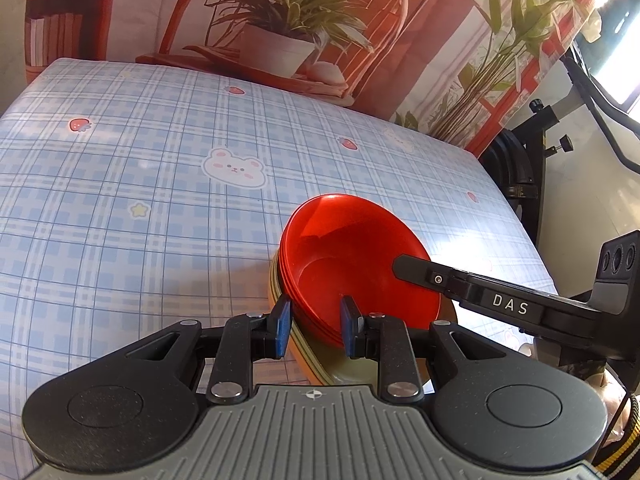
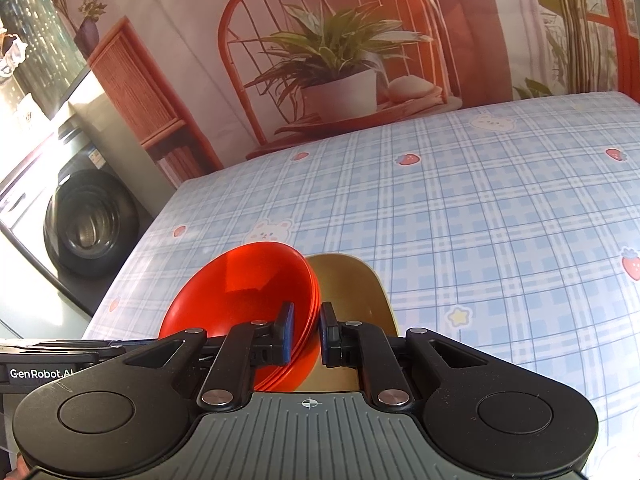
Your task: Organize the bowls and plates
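A stack of red bowls (image 1: 352,256) sits on a stack of olive and tan plates (image 1: 316,364) on the blue checked tablecloth. My left gripper (image 1: 316,330) straddles the near rim of the bowls, one pad outside and one inside, with a wide gap. In the right wrist view the red bowls (image 2: 244,288) lie on the olive plates (image 2: 352,296). My right gripper (image 2: 307,332) is closed on the bowls' rim, one pad inside and one outside. The right gripper's finger (image 1: 436,278) also shows reaching over the bowls' right rim.
The table (image 1: 160,200) carries a blue plaid cloth with bunny and strawberry prints. A printed backdrop with a plant and chair hangs behind. A washing machine (image 2: 88,224) stands left of the table, and black equipment (image 1: 520,168) stands off its right edge.
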Motion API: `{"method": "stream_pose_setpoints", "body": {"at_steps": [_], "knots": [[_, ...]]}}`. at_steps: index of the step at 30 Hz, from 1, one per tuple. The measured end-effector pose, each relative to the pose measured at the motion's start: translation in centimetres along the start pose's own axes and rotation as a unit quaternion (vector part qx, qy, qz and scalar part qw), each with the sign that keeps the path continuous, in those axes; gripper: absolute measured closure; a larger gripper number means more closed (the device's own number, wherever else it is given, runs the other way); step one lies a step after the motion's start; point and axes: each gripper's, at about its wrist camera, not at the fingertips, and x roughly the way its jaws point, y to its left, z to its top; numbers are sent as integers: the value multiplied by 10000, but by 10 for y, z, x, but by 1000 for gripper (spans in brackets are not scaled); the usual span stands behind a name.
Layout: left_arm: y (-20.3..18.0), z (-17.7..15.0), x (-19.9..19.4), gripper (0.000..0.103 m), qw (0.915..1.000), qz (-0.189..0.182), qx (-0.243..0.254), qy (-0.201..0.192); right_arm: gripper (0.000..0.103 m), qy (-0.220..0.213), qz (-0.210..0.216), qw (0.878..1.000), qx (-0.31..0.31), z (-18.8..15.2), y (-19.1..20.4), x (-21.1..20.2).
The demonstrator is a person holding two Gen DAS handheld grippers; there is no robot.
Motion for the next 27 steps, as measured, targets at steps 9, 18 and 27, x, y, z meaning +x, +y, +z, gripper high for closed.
{"method": "stream_pose_setpoints", "body": {"at_steps": [9,18,27], "knots": [[-8,0,-14,68,9991,331,176,-205,81,-137,-29,9999,-48,3,2,-9],[-36,-1,-49,48,9928,568,649,-832,74,-612,-229,9978,-132,9,1,-43],[-61,-9,-88,34,9830,845,924,-1346,58,-1011,-566,9924,-417,6,11,-97]]}}
